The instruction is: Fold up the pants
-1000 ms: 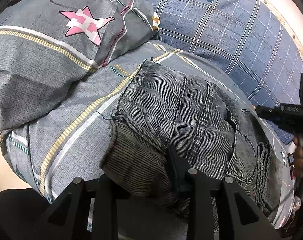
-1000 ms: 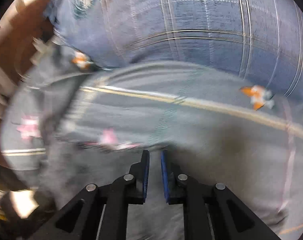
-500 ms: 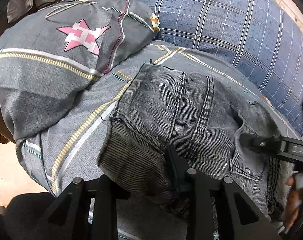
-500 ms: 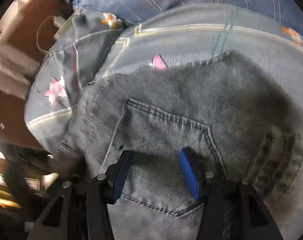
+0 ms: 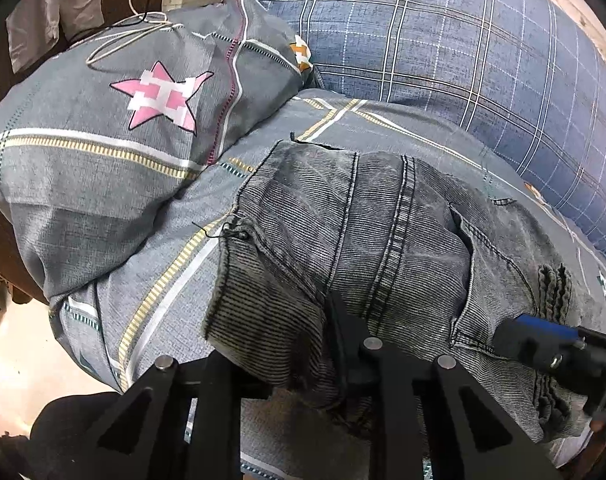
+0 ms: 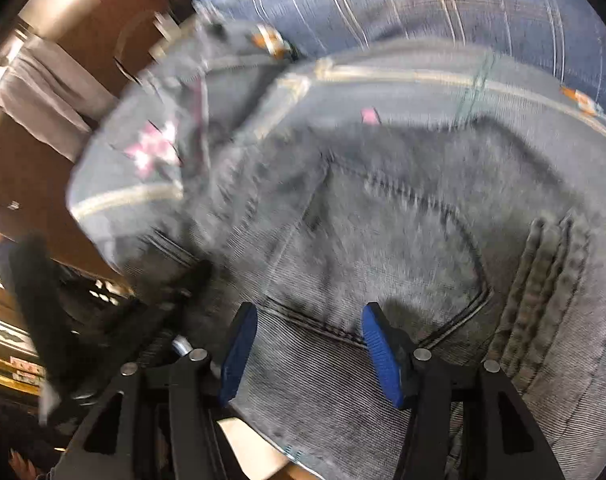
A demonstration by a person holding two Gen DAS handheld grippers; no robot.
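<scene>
Grey washed denim pants (image 5: 387, 232) lie folded on a grey patterned bedsheet (image 5: 151, 280). My left gripper (image 5: 299, 344) is shut on the near edge of the pants, with cloth bunched between its fingers. My right gripper (image 6: 309, 344) is open, its blue pads (image 6: 379, 352) spread just above the pants' back pocket (image 6: 383, 248) near the waistband. The right gripper also shows at the lower right of the left wrist view (image 5: 543, 340). The right wrist view is motion blurred.
A grey pillow with a pink star (image 5: 159, 100) lies at the left, with a white cable (image 5: 123, 36) on it. A blue plaid pillow (image 5: 463, 40) lies at the back. The bed edge and floor (image 5: 19, 360) are at the lower left.
My right gripper swung over the pants, opened, and came down near the back pocket. My left gripper kept its hold on the pants' edge.
</scene>
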